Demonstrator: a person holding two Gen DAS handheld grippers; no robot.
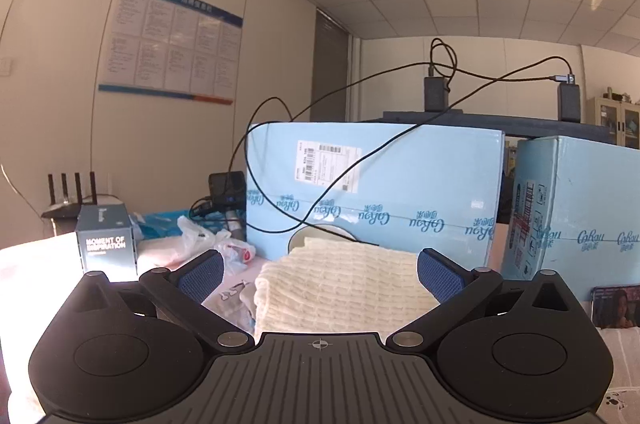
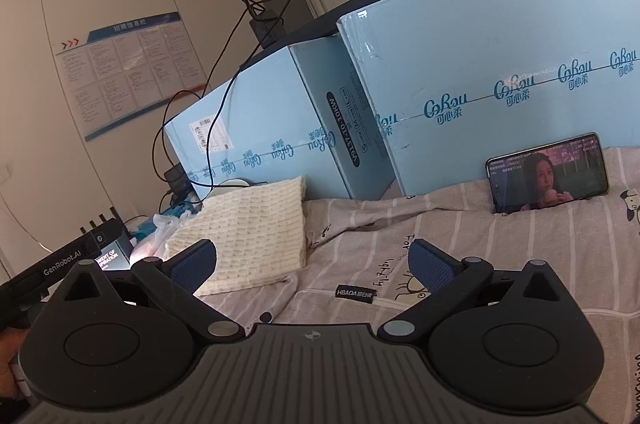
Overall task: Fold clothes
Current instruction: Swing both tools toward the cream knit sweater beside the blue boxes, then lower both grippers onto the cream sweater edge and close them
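Note:
A folded cream knitted garment [image 1: 340,284] lies on the striped grey sheet in front of the blue boxes; it also shows in the right wrist view [image 2: 248,228]. My left gripper [image 1: 320,276] is open and empty, its blue pads [image 1: 200,276] either side of the garment and nearer the camera. My right gripper [image 2: 312,264] is open and empty over the striped grey sheet [image 2: 440,224], just right of the garment. The left gripper's body [image 2: 52,264] shows at the left edge of the right wrist view.
Two large light-blue cardboard boxes [image 1: 372,184] [image 2: 500,72] stand behind the garment, with black cables and chargers [image 1: 436,92] on top. A phone [image 2: 548,176] playing video leans on the right box. A small grey box [image 1: 106,244], plastic bags [image 1: 208,240] and a router [image 1: 68,200] sit left.

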